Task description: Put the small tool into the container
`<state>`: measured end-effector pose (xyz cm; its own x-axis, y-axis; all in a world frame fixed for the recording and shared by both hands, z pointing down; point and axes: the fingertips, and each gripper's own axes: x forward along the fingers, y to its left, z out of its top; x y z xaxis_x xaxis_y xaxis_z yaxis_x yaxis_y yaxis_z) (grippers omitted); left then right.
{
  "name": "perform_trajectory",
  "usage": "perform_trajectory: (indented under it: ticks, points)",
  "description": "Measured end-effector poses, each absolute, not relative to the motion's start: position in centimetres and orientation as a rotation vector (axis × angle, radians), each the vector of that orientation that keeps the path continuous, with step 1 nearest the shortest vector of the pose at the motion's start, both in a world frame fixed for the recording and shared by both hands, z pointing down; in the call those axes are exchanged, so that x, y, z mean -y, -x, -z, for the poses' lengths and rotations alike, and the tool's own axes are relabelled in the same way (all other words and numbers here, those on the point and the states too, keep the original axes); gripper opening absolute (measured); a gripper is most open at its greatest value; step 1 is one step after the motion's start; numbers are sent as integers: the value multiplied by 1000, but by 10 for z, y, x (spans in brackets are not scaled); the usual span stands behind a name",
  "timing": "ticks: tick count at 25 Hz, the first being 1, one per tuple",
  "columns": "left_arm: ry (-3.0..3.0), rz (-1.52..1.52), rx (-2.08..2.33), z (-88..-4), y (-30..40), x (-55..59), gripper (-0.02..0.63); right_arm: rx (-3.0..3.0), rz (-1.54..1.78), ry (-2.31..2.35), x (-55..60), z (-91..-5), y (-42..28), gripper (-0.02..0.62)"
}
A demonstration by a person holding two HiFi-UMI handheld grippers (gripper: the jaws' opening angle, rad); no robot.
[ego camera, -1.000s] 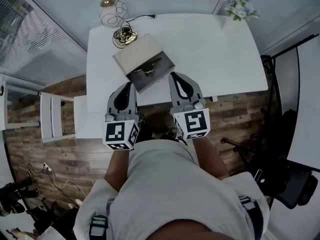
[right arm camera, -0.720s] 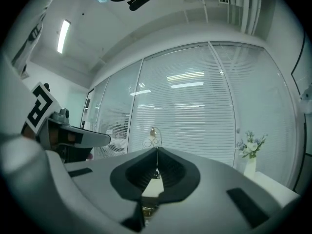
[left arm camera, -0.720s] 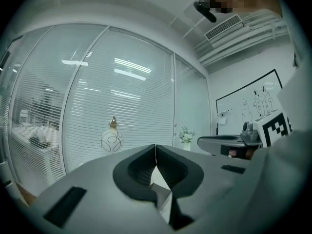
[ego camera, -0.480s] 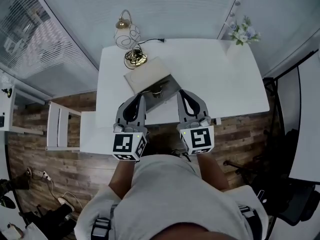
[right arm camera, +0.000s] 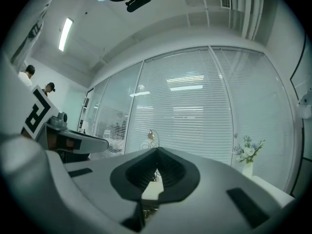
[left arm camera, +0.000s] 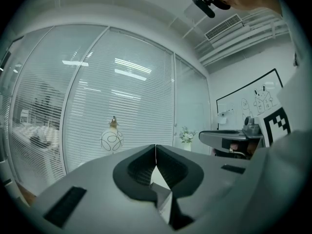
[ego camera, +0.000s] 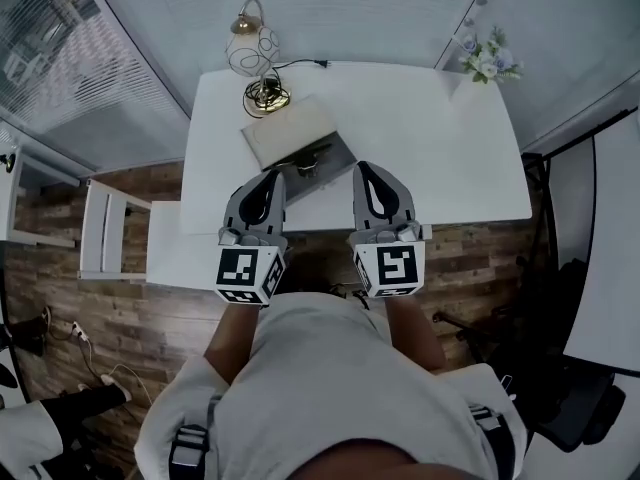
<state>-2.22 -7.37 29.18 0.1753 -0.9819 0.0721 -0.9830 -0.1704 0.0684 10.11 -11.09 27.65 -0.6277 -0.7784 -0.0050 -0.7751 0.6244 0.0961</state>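
A flat grey container [ego camera: 334,154] lies open on the white table [ego camera: 430,148], its pale lid [ego camera: 285,130] folded back toward the lamp. A small brass-coloured tool [ego camera: 305,164] rests at the container's dark near part. My left gripper [ego camera: 274,175] hangs over the table's near edge just short of the container, jaws together and empty; the left gripper view shows the left gripper [left arm camera: 155,147] closed. My right gripper [ego camera: 363,168] is level beside it, to the right of the container, also shut and empty; the right gripper view shows the right gripper [right arm camera: 157,151] closed.
A round glass lamp [ego camera: 250,50] with a cord stands at the table's far left corner, and a flower vase [ego camera: 486,58] at the far right. A white chair [ego camera: 105,238] stands left of the table. Dark equipment [ego camera: 585,408] sits on the floor at the right.
Both grippers have risen slightly, still side by side and shut. The head view has swung a little. Nothing on the table has moved.
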Motion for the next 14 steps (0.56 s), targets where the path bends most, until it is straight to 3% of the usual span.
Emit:
perform_trajectory:
  ticks: [14]
  points:
    - [-2336,-54,1995,-288,29,77,25,2803,168,-1391,119,-269,-113,26]
